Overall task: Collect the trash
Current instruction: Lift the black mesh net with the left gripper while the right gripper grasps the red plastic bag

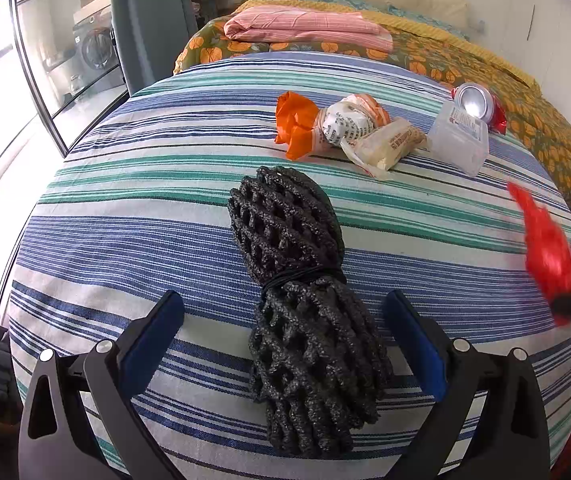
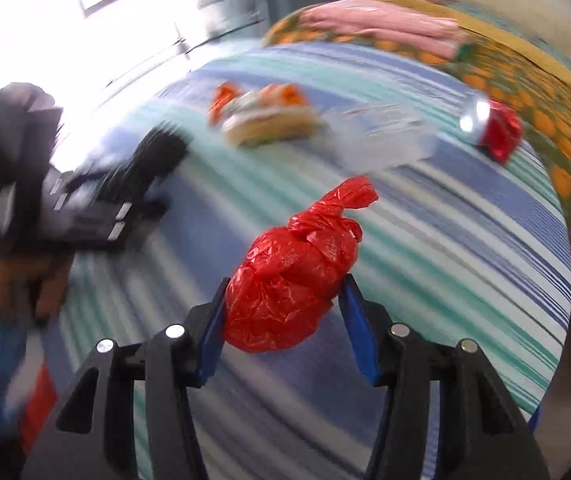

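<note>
A black foam net bundle, tied at its middle, lies on the striped bed cover. My left gripper is open, its fingers on either side of the bundle's near half. My right gripper is shut on a crumpled red plastic bag and holds it above the cover; the bag also shows in the left wrist view. Farther back lie an orange bag, printed wrappers, a clear plastic box and a crushed red can.
A folded pink cloth lies on a floral quilt at the back. A glass sliding door stands to the left. The right wrist view is motion-blurred; the left gripper shows in it at left.
</note>
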Demonstrator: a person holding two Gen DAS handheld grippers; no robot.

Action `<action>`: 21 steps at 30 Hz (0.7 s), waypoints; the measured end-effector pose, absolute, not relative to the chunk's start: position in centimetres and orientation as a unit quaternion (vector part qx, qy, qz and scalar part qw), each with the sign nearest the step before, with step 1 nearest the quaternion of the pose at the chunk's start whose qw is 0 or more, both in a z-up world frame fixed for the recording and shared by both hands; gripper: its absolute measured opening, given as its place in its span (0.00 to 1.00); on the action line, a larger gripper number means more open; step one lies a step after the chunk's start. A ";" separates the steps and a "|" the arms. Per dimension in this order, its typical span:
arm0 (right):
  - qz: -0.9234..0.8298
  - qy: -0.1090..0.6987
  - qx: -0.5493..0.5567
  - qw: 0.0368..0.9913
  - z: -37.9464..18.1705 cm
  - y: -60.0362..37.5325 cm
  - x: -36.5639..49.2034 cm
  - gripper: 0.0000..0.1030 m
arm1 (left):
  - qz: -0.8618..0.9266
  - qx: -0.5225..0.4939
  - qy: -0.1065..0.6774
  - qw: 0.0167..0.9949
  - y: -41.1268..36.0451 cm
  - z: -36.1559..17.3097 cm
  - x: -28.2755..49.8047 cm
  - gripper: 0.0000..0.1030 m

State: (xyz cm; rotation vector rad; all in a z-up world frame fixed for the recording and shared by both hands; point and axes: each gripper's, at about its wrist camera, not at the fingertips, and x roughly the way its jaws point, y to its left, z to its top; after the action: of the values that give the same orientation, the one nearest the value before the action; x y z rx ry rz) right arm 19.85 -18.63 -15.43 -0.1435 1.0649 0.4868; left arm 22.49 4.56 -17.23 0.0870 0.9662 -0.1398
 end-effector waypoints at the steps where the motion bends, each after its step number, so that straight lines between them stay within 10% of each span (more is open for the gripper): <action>1: 0.231 0.506 -0.082 0.827 -15.7 -18.6 19.3 0.53 | -0.067 0.042 0.464 0.882 4.6 -17.2 22.5 0.95; 10: 0.158 0.512 -0.034 0.844 -16.2 -22.6 16.1 0.78 | -0.130 0.050 0.462 0.876 5.9 -17.0 20.9 0.95; 21: 0.129 0.503 0.020 0.854 -13.7 -21.8 17.0 0.80 | -0.189 -0.007 0.452 0.872 7.3 -13.8 20.0 0.95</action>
State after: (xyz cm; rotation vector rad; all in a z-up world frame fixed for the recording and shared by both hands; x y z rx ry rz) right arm 17.02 -21.82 -13.70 0.0428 1.0577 0.2713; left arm 20.01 7.35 -13.84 -0.0139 0.9445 -0.3941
